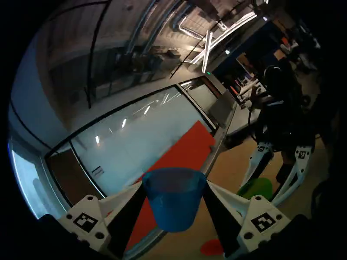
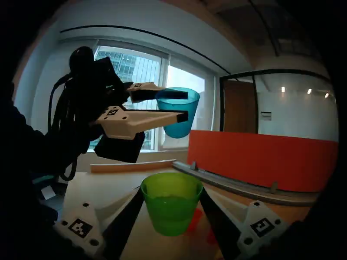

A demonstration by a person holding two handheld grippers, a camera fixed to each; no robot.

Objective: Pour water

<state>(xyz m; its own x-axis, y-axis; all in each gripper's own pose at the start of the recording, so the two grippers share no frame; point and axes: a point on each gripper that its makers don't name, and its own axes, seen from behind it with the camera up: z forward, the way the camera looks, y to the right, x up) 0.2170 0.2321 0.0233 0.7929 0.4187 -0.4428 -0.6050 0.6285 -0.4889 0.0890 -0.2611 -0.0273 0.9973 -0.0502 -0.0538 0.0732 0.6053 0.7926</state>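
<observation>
Your left cup [image 2: 178, 110] sits between the 2 fingers of your left gripper [image 2: 185, 105], raised above and beyond your right cup [image 2: 171, 208]. That one sits between the 2 fingers of your right gripper [image 2: 171, 193], over the table [image 2: 108, 186]. A partition [image 2: 260, 158] stands along the table's far edge on the right, with a window [image 2: 130, 65] behind on the left.

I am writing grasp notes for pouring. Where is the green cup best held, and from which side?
Grip the green cup on its side wall, just below the rim, coming level from the side, as the right claw does. It stands upright, open on top, narrowing downward, so pinching opposite walls holds it.
</observation>
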